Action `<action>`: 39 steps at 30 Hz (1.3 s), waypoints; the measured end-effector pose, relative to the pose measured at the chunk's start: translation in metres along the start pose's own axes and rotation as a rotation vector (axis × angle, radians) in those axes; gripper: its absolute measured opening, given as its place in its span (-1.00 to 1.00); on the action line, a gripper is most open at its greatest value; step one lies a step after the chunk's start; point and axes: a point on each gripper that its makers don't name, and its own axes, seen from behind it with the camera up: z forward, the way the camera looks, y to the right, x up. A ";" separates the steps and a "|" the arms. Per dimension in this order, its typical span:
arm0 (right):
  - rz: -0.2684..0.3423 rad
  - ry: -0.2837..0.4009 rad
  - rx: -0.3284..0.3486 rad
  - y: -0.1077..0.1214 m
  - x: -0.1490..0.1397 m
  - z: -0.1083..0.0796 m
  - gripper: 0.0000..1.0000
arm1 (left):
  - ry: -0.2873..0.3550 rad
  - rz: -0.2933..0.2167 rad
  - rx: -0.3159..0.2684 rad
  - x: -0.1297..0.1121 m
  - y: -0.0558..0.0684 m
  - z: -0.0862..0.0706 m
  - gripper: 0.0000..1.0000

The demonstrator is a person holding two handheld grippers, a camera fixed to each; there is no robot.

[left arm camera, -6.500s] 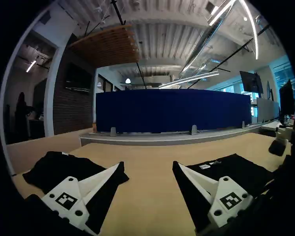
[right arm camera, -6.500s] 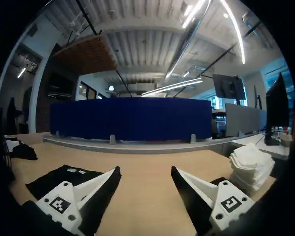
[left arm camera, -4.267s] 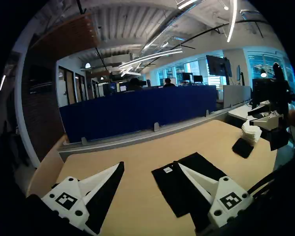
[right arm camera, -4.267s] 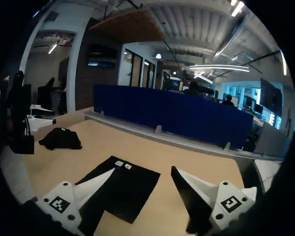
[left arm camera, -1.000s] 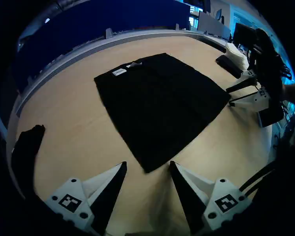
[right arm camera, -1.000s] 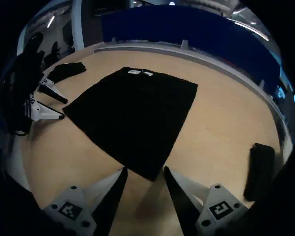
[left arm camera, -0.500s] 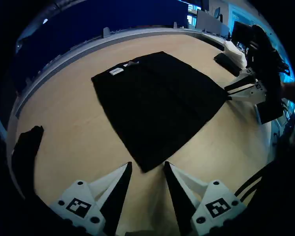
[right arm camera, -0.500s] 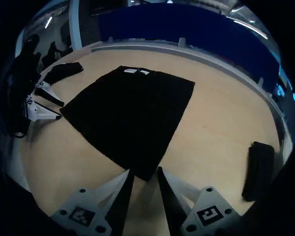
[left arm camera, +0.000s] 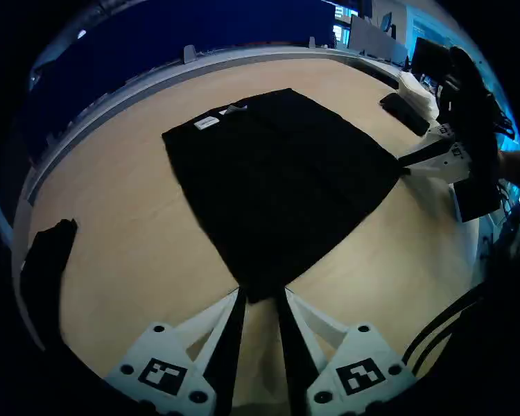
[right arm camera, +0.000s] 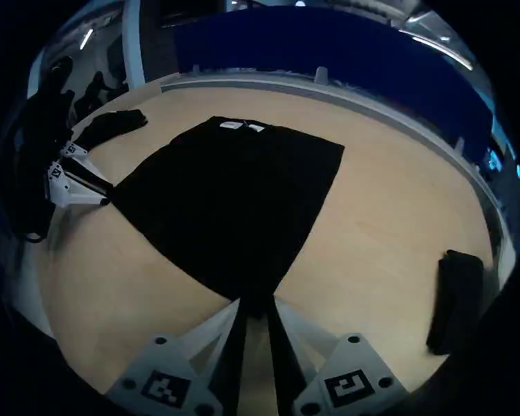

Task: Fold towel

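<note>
Both tongs grip corners of the black towel (left arm camera: 281, 166), which lies spread flat on the desk (left arm camera: 121, 208).
In the left gripper view, a dark cloth (left arm camera: 46, 260) lies at the desk's left edge. In the middle, the left tongs (left arm camera: 260, 291) are closed on the towel's near corner. At the right, the right tongs (right arm camera: 256, 301) pinch another corner, with a white stack (left arm camera: 414, 89) beyond them.

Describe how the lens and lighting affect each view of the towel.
Left gripper view: fisheye bows the table edge; the towel reads as flat black, texture lost. Right gripper view: same bowing, dim at the rim; the dark right claw merges with the towel corner.
</note>
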 end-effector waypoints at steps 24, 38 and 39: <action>-0.009 0.029 -0.001 0.003 0.017 -0.013 -0.74 | 0.015 -0.023 0.013 0.009 0.002 -0.011 -0.83; -0.020 0.083 -0.010 0.000 0.048 -0.054 -0.74 | 0.078 -0.076 0.035 0.030 0.005 -0.051 -0.83; -0.020 0.086 -0.010 -0.001 0.050 -0.058 -0.74 | 0.082 -0.079 0.036 0.031 0.005 -0.054 -0.83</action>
